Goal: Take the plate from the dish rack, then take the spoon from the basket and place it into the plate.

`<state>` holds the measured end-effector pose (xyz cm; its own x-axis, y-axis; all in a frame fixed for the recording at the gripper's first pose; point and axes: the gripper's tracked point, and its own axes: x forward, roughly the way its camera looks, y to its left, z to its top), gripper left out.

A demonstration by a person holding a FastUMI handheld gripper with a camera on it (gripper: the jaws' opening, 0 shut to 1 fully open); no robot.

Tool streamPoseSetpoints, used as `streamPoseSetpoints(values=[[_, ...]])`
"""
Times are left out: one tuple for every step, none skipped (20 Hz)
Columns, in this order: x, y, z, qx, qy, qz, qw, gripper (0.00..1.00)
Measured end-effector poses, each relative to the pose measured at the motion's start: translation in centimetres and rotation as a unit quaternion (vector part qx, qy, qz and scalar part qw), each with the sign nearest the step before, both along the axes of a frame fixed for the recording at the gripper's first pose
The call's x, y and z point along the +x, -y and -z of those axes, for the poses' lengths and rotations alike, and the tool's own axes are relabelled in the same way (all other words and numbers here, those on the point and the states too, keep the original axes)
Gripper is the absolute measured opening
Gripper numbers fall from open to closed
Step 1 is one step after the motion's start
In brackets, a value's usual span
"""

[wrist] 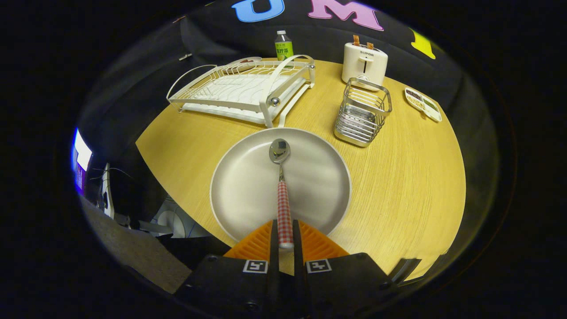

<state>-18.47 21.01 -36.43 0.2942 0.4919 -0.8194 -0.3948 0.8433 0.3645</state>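
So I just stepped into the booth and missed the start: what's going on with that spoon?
A handheld gripper is shut on the checked handle of the spoon, holding it over the plate, bowl end pointing forward near the plate's middle. The plate sits on the wooden table, out of the dish rack beyond it. The wire basket stands to the right of the rack. The spoon has not been let go yet.

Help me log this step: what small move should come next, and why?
Probably lower a little and open the fingers: they grip the spoon by its checked handle, bowl already over the plate on the table.
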Motion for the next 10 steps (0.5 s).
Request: streamPoseSetpoints(values=[[0.0,0.1,0.2,-0.001,-0.002,0.004,1.0,0.17],[0.2,0.0,0.2,0.001,-0.002,0.01,1.0,0.19],[0.5,0.0,0.3,0.002,-0.002,0.016,1.0,0.21],[0.6,0.0,0.1,0.005,-0.003,0.022,1.0,0.28],[0.8,0.1,0.0,0.009,-0.004,0.028,1.0,0.37],[1.0,0.0,-0.2,0.015,-0.004,0.033,0.999,0.46],[1.1,-0.1,-0.5,0.021,-0.003,0.038,0.999,0.55],[1.3,0.0,-0.9,0.025,0.0,0.041,0.999,0.74],[1.5,0.1,-1.4,0.029,0.007,0.045,0.999,0.84],[2.0,0.4,-1.9,0.03,0.02,0.051,0.998,0.94]])
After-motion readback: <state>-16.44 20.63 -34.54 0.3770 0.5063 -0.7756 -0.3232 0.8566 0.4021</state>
